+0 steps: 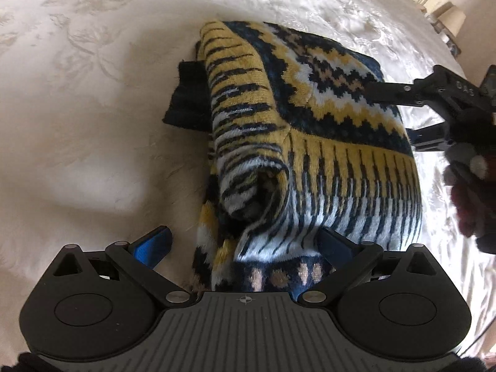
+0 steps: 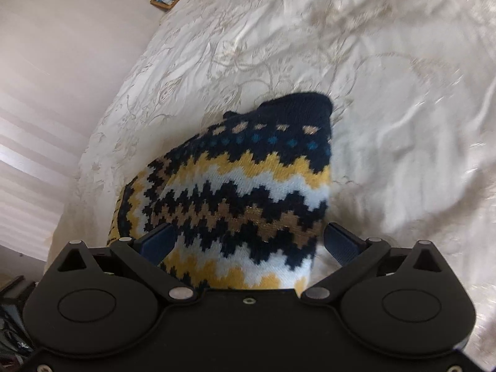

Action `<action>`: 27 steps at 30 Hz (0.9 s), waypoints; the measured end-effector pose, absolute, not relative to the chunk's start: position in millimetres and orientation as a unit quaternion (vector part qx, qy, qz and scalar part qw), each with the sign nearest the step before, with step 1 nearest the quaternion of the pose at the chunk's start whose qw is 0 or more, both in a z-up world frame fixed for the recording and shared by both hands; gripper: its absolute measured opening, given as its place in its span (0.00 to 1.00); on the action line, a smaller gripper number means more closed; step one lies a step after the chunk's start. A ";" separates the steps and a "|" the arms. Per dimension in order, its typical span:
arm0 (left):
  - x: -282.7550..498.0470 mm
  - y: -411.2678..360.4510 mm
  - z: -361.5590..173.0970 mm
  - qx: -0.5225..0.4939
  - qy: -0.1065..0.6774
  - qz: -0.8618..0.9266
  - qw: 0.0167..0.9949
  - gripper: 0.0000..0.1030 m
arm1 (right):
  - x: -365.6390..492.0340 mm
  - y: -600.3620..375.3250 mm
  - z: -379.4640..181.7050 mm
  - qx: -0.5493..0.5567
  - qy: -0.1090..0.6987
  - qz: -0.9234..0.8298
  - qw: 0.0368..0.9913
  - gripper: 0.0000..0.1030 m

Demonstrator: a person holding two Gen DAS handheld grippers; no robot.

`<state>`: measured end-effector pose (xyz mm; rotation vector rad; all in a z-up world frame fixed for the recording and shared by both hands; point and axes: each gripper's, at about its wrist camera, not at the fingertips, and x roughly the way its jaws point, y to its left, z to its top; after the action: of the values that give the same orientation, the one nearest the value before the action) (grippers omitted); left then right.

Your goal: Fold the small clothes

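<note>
Knitted sweater (image 1: 310, 130) lies lengthwise ahead of left gripper (image 1: 245, 245); right gripper (image 2: 251, 241) beside it; both open.

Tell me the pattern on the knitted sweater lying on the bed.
The knitted sweater has navy, yellow, white and tan zigzag bands; clearest in the right wrist view.

Folded patterned knit sweater (image 1: 310, 142) on cream bedspread (image 1: 93, 93), left gripper (image 1: 245, 245) jaws wide apart straddling its near edge, right gripper (image 1: 400, 111) at its right side.
</note>
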<state>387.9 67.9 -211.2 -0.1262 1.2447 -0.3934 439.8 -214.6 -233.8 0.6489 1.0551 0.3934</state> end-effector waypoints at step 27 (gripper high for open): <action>403.9 62.2 -178.7 -0.110 0.542 -0.287 0.782 0.34 | 431.9 -215.0 -194.8 0.326 0.482 0.154 0.798 0.43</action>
<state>403.9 62.2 -178.7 -0.2379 1.1705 -0.6199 431.9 -215.0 -194.8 0.7006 1.0355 0.3300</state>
